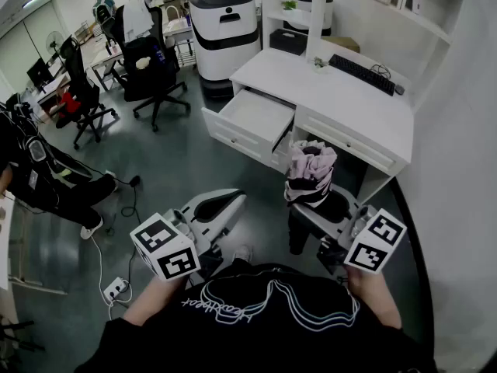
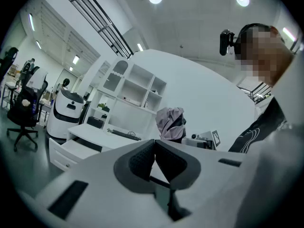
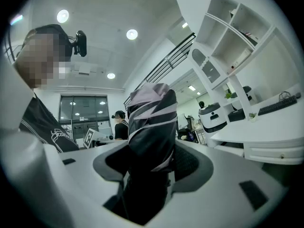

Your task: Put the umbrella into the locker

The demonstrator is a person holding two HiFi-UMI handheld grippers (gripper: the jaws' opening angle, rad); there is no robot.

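Seemingly soft and light, the umbrella (image 1: pixel 311 169) before the bench (image 1: pixel 349 103) is clamped mid-bundle by the right hand-held gripper (image 3: pixel 152 163); left hand-held gripper (image 2: pixel 155 156) clenched empty.

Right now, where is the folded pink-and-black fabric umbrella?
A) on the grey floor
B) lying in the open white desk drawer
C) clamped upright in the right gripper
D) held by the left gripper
C: the right gripper grips the folded pink-and-black umbrella upright between its pads; the left gripper is shut, empty.
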